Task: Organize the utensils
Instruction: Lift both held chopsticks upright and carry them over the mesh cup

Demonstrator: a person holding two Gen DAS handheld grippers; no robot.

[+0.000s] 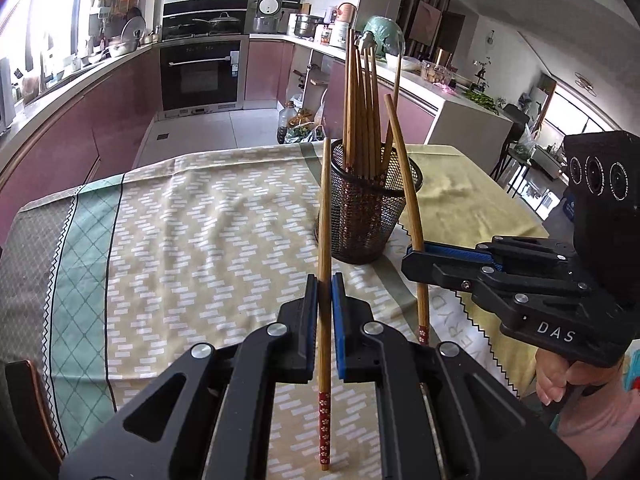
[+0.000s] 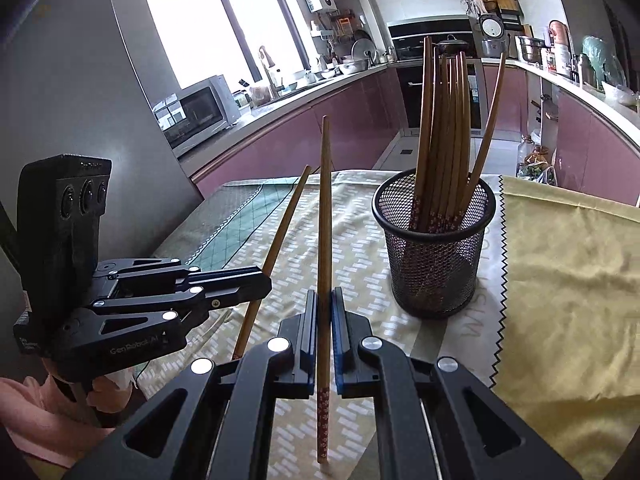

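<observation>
chopsticks (image 1: 362, 112) in holder (image 1: 366, 216), on tablecloth (image 1: 200, 216)

The mesh holder (image 2: 434, 248) crowded with upright chopsticks (image 2: 444, 128) blocks the middle; patterned cloth (image 1: 180, 240) left lies open.

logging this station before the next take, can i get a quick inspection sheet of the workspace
surface: table under a patterned tablecloth, with a yellow cloth over its right part
job's things: black mesh holder standing upright with a bunch of chopsticks inside, patterned ends down; two more chopsticks held outside it
clutter: nothing seen on the table besides these
grippers: left gripper jaws shut on one chopstick; right gripper jaws shut on another chopstick; both chopsticks held roughly upright, patterned ends down
cables: nothing seen
surroundings: kitchen with built-in oven, microwave, crowded counters, large window
</observation>
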